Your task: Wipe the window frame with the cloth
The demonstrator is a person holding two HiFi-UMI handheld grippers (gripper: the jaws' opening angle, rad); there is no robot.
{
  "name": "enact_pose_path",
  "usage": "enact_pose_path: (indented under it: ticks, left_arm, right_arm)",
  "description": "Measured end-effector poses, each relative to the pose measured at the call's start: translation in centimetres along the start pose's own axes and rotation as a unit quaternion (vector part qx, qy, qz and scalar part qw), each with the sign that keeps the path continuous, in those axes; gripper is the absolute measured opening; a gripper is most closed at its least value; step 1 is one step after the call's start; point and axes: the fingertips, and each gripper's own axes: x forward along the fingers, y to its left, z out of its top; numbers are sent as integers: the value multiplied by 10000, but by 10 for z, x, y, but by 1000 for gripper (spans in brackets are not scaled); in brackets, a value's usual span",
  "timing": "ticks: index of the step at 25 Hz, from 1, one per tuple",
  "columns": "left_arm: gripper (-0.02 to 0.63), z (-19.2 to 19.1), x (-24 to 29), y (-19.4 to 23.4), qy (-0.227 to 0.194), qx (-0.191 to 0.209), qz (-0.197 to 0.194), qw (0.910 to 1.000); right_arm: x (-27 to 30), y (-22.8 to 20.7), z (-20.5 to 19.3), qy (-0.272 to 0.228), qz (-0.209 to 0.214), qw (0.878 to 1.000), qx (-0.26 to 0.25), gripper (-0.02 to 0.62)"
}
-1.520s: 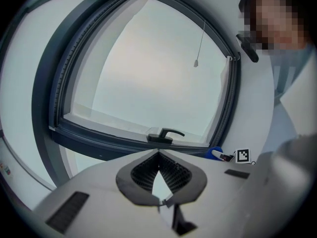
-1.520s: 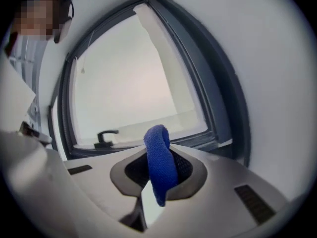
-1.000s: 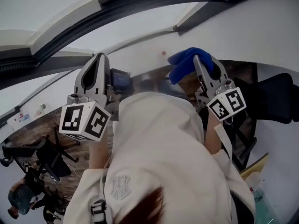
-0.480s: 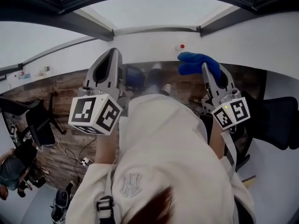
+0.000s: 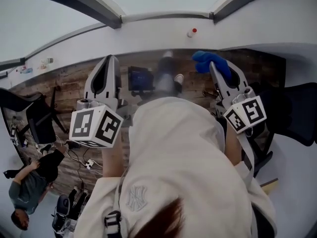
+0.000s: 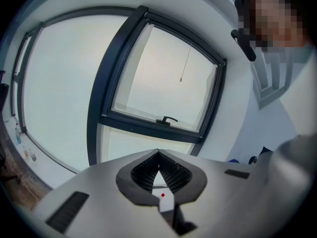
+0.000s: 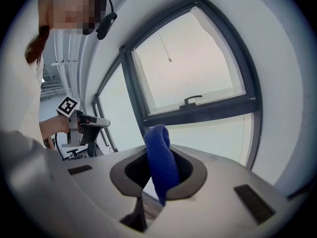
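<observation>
The dark window frame [image 5: 99, 11] runs across the top of the head view, above a white sill band. My right gripper [image 5: 214, 66] is shut on a blue cloth [image 5: 209, 60], which bunches over its tips below the sill. In the right gripper view the cloth [image 7: 161, 160] hangs folded between the jaws, with the frame [image 7: 198, 110] and its handle [image 7: 192, 99] ahead. My left gripper [image 5: 107, 63] is shut with nothing in it and stands off from the frame [image 6: 148, 125]; the jaws [image 6: 159, 155] meet at the tips.
A small red-capped fitting [image 5: 192, 32] sits on the white sill. Below are a wood floor, black office chairs [image 5: 39, 123], a monitor [image 5: 140, 78] and a person [image 5: 29, 192] at lower left. Another dark chair [image 5: 292, 113] stands at the right.
The head view has tipped downward: the window frame slid toward the top and more floor shows. Both grippers keep their spacing, the cloth still held in the right one.
</observation>
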Motion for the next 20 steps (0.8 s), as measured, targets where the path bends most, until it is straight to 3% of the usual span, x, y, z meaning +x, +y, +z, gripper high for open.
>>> enact_pose_path:
  ticks: [7,12,20]
  left_arm:
    - [6,-10,-29,-1,-89,73,-114,9999]
    - [6,-7,-44,-17,-125,167,-539,9983]
    - [5,10,-30,-4,89,303,-1043,9940]
  right_arm:
    - [-23,25,-16,-83,-82,9999,14,43]
    - [-52,49,-17,-196,-374,9991,-42,43]
    - [-25,72,-7,-249,-754,9968,-12,43]
